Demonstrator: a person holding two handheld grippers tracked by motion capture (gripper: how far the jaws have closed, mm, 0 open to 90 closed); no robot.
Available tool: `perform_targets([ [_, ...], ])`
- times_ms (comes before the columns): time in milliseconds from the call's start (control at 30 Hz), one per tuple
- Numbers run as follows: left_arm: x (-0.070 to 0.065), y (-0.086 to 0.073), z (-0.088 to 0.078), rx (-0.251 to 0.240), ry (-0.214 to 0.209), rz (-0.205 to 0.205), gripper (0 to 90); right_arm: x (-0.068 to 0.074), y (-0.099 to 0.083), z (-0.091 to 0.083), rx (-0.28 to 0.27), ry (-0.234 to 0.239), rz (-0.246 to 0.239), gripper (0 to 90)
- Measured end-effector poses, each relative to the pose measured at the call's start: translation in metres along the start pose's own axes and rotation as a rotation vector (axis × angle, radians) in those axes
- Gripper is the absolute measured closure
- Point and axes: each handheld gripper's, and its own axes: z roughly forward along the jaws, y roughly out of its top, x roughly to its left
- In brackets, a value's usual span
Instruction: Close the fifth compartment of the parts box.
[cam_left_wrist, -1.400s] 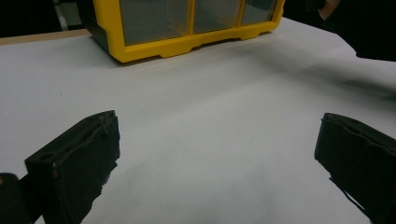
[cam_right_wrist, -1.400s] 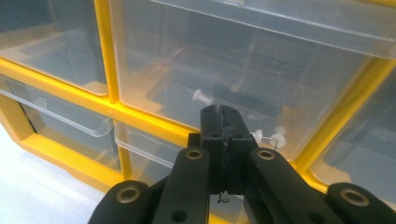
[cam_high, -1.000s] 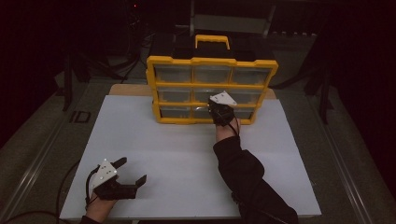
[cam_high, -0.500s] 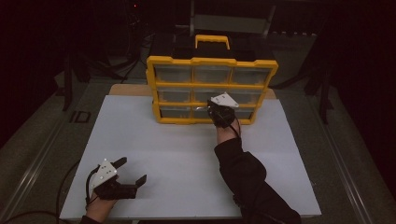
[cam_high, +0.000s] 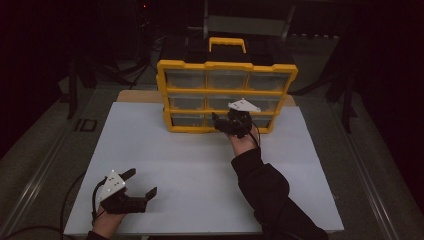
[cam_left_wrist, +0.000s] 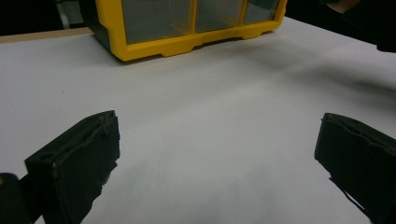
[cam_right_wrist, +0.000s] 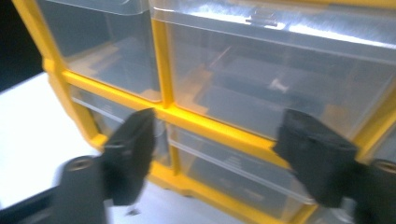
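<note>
A yellow drawer cabinet (cam_high: 227, 66) with clear drawers stands upright at the back of the white table (cam_high: 190, 165). My right gripper (cam_high: 226, 121) is right at its bottom row, by the middle drawer (cam_right_wrist: 233, 168). In the right gripper view, the right gripper (cam_right_wrist: 215, 149) is open. Its jaws have just been opening and now stand wide, with nothing pinched between them and the yellow frame bar (cam_right_wrist: 219, 128) beyond. My left gripper (cam_high: 142, 182) rests near the front left of the table. In the left gripper view, the left gripper (cam_left_wrist: 217, 158) is open over bare table, and the cabinet (cam_left_wrist: 154, 46) is far ahead.
A yellow carry handle (cam_high: 227, 44) tops the cabinet. The white table surface ends at a wooden strip (cam_high: 135, 95) behind the cabinet. Dark floor and stands surround it. A dark sleeve (cam_high: 270, 195) crosses the table's right half.
The right gripper sits a touch nearer to me at the cabinet's bottom row. The left gripper has not moved.
</note>
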Motion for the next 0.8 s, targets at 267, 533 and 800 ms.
perform_targets([
  [267,0.0,0.001,0.002,0.003,-0.001,0.001,0.0,0.0,-0.001,-0.003,0.027,0.027,-0.014,9.4],
  [533,0.0,0.0,0.003,0.007,-0.002,0.004,0.0,-0.004,0.002,-0.009,0.026,0.119,-0.058,13.0],
  [800,0.0,0.0,0.0,0.002,0.0,0.002,0.0,-0.012,0.002,-0.017,0.028,0.192,-0.076,14.4],
])
